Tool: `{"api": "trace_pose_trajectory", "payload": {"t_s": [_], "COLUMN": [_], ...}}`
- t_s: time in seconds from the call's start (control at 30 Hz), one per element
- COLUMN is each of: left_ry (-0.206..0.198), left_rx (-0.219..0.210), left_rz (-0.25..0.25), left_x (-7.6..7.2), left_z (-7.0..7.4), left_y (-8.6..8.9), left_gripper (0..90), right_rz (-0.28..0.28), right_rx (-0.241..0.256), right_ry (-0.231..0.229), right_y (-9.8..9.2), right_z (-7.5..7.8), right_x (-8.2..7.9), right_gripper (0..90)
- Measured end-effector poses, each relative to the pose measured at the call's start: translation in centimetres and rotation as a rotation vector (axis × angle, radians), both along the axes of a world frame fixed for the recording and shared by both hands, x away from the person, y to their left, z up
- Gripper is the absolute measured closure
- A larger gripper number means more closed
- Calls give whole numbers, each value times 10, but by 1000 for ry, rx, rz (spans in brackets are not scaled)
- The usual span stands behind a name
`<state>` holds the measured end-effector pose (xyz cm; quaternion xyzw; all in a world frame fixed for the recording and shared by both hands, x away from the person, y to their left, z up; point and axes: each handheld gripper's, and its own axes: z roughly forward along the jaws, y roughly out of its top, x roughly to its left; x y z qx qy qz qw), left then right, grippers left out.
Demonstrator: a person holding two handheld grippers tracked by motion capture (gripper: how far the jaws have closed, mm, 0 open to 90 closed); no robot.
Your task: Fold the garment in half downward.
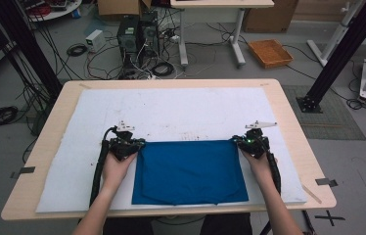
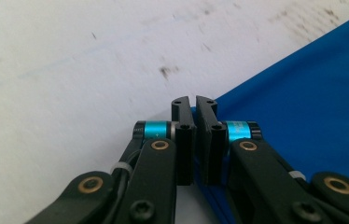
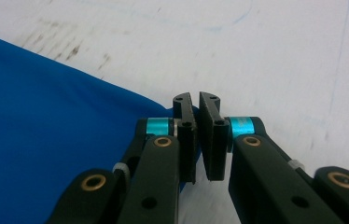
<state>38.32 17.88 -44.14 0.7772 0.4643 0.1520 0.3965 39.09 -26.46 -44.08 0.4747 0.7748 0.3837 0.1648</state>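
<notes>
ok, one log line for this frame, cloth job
stage: far-edge grip | left gripper: shut on blue cloth far-left corner | right gripper: shut on far-right corner | cloth: flat on white mat

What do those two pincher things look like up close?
Each gripper, left gripper and right gripper, has two flat black jaws on black arms with brass-coloured rivets and shiny turquoise rollers. A thick black cable trails from each, and a grey three-cornered plate sits on top.

Even, soft overhead light falls across the high view, with faint shadows. Both gripper views are bright, slightly blurred far off; the white mat [image 2: 70,56] looks washed out.
</notes>
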Motion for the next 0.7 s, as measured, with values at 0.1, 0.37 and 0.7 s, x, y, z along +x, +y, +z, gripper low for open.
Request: {"api": "trace_pose_trajectory", "payload": {"t_s": [0.1, 0.37, 0.7], "left_ry": [-4, -13, -17], "left_rx": [-1, 30, 42], "left_rz": [12, 20, 25], "left_x": [15, 35, 40], "left_z": [1, 1, 1], "left_y": [2, 1, 1], "left_gripper": [861, 860, 859], "right_rz": [5, 2, 3], "right_rx": [-2, -25, -47], "right_ry": [-11, -20, -30], "right_y": [1, 6, 8], "right_z": [4, 2, -1], "right_x": [14, 40, 46], "right_gripper": [861, 860, 859]}}
